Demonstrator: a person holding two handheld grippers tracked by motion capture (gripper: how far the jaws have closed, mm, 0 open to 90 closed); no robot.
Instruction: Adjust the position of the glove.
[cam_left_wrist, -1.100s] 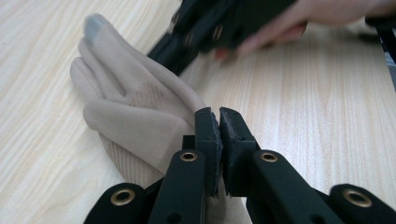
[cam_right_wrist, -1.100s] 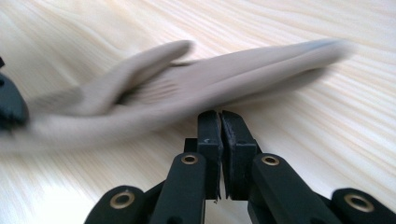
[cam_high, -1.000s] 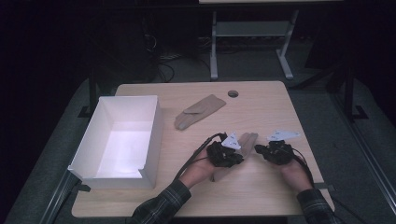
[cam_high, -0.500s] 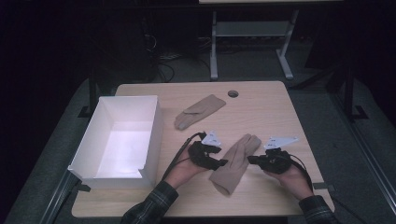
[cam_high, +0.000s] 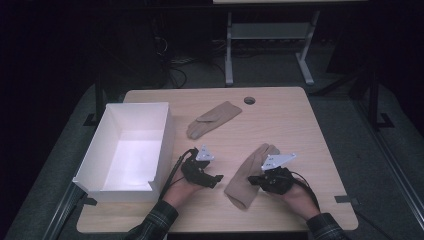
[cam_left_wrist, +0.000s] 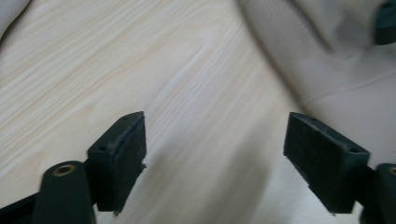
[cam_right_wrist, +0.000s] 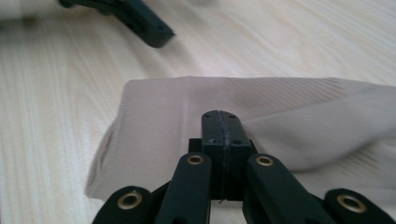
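A tan ribbed sock (cam_high: 247, 175) lies stretched out on the wooden table (cam_high: 300, 125) near the front. My right gripper (cam_high: 253, 179) rests on its right edge, jaws shut, and in the right gripper view the tips (cam_right_wrist: 221, 116) pinch a fold of the sock (cam_right_wrist: 159, 116). My left gripper (cam_high: 216, 180) hovers just left of the sock, and its jaws have just been opening. Bare tabletop lies between the left gripper's tips (cam_left_wrist: 215, 140), with the sock (cam_left_wrist: 336, 60) off to one side. A second tan sock (cam_high: 214, 119) lies farther back.
An empty white box (cam_high: 127, 150) stands at the table's left, close beside my left hand. A round cable hole (cam_high: 249, 100) sits near the table's far edge. A metal stand (cam_high: 270, 45) is on the floor beyond the table.
The left gripper opened, let go of the sock and drew left toward the box. The sock went from bunched between the grippers to stretched out. The right hand moved slightly right and nearer.
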